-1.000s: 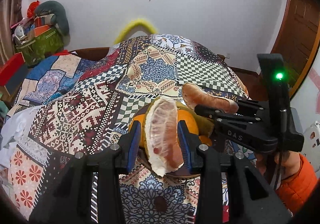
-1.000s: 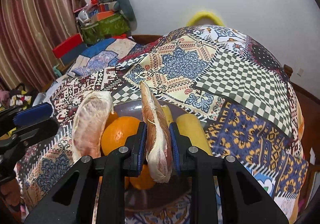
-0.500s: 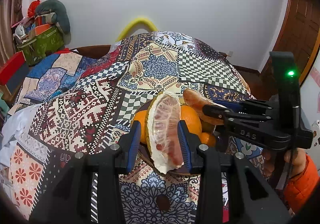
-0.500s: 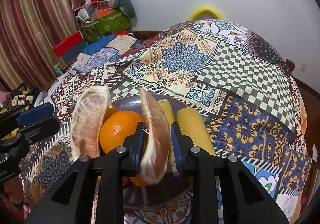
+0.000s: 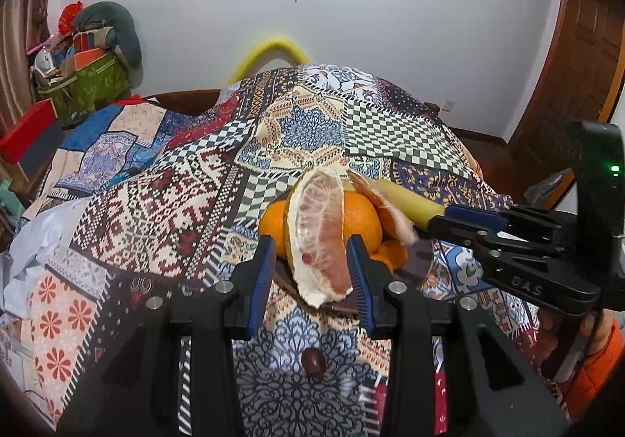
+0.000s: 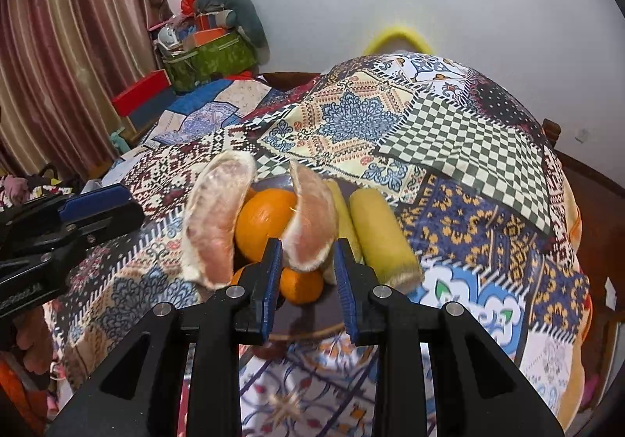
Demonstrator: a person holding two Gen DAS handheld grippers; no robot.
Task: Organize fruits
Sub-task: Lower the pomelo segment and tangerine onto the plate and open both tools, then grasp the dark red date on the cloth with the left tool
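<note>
My left gripper is shut on a peeled pomelo segment, held upright in front of a dark plate. On the plate lie oranges and peeled bananas. My right gripper has its jaws a narrow gap apart. A second pomelo segment leans on the big orange, with only its lower end between the fingertips. In the left wrist view that segment lies just past the tips of the right gripper, its end blurred.
The plate stands on a table under a patchwork cloth. A small dark brown fruit lies on the cloth near me. Boxes and a basket are piled at the back left. A hand in an orange sleeve holds the right gripper.
Both grippers have drawn back from the plate. The left one kept its segment. The right one's segment slid forward out of the jaws, turned, and now leans on the orange.
</note>
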